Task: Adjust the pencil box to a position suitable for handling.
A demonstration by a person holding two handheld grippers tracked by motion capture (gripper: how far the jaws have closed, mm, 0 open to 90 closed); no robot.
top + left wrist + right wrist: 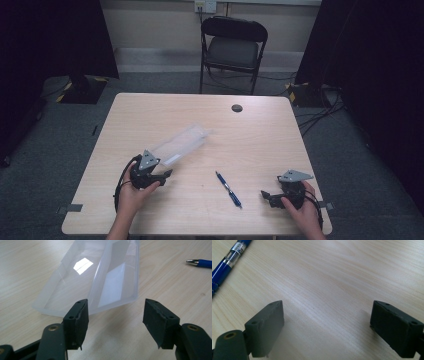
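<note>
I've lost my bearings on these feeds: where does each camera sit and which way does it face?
High view: above the person's side, looking forward and down on the table; both forearms, left gripper, right gripper.
Left gripper view: along its open jaws toward the clear plastic case.
Right gripper view: along its open jaws at bare tabletop.
Shared: the blue pen appears in all three.

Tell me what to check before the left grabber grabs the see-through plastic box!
1. Left gripper jaws apart: ok.
2. Clear plastic pencil case just ahead of the jaws, not yet between them: ok.
3. Case lies open and flat on the light wooden table: ok.
4. Blue ballpoint pen lies apart from the case: ok.
5. Right gripper open, holding nothing: ok.
6. Whether the case's thin edge will fit the pads: cannot tell.
</note>
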